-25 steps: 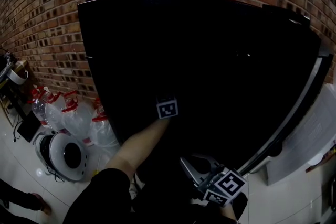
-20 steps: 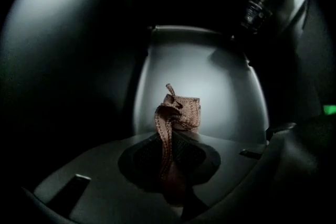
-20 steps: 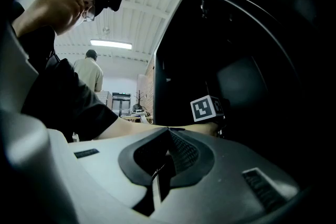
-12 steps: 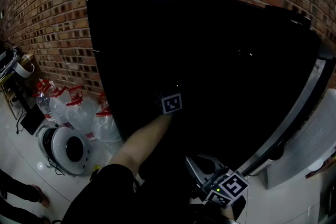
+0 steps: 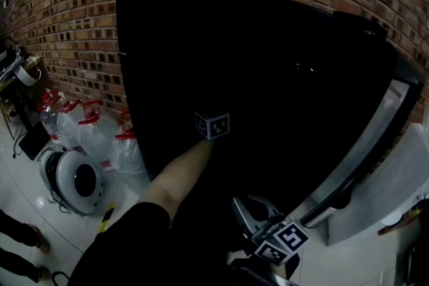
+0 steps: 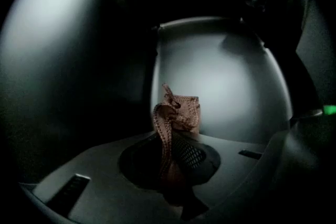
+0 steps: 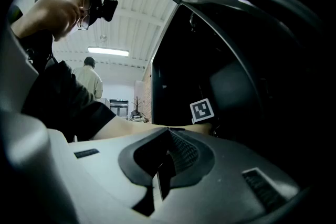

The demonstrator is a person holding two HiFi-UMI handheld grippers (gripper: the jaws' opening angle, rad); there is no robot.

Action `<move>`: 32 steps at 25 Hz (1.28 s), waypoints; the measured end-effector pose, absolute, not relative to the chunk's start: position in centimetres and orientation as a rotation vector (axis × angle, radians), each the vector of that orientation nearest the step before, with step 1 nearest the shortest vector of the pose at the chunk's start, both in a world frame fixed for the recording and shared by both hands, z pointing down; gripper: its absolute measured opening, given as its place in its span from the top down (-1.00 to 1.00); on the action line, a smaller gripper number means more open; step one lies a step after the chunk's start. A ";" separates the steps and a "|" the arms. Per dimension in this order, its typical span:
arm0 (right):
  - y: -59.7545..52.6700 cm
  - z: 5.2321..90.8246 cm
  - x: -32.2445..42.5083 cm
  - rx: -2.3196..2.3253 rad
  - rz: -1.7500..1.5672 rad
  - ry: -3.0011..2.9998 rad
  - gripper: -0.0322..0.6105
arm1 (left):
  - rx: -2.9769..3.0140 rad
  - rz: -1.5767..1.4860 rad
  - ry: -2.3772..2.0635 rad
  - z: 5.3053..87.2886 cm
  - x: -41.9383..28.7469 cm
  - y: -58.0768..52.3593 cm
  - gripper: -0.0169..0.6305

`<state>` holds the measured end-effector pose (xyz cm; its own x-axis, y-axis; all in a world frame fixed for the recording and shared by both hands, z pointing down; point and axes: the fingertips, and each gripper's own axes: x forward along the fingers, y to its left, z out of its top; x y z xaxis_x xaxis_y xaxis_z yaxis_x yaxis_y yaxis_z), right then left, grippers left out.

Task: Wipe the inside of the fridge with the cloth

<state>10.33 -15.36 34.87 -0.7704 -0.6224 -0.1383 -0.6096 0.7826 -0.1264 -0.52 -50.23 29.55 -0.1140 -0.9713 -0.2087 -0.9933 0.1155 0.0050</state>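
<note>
A bare forearm (image 5: 175,181) reaches into the dark fridge (image 5: 268,57), with the left gripper (image 5: 212,125) showing only its marker cube at the far end. The right gripper (image 5: 255,218) hangs nearer, to the right. Water bottles (image 5: 90,140) stand left of the fridge, by the brick wall (image 5: 60,3).

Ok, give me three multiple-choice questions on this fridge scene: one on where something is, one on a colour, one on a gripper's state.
1. Where does the left gripper reach?
A. into the fridge
B. into a sink
C. into a drawer

2. What colour are the caps on the water jugs?
A. blue
B. red
C. green

3. How is the right gripper?
A. wide open
B. shut, nothing between the jaws
C. shut on a bottle

Answers:
1 A: the left gripper view shows the pale inner wall beyond the cloth it holds.
2 B: the red caps show at the left of the head view.
3 B: in the right gripper view its jaws meet with nothing between them.
</note>
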 end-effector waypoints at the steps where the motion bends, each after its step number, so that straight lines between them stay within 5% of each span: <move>1: -15.3 34.9 10.4 -0.975 -0.115 2.800 0.89 | -2.031 0.253 2.206 29.9 -0.5 -50.1 0.82; 9: -15.4 34.5 9.0 -0.931 -0.140 2.811 0.89 | -2.711 0.554 1.681 33.0 6.9 -46.6 0.81; 21: -15.8 35.7 11.1 -1.058 -0.144 2.784 0.89 | -2.951 0.260 1.503 37.6 19.7 -46.8 0.81; 32: -15.9 35.6 10.8 -1.019 -0.171 2.792 0.89 | -2.811 0.048 1.481 39.0 21.6 -47.9 0.80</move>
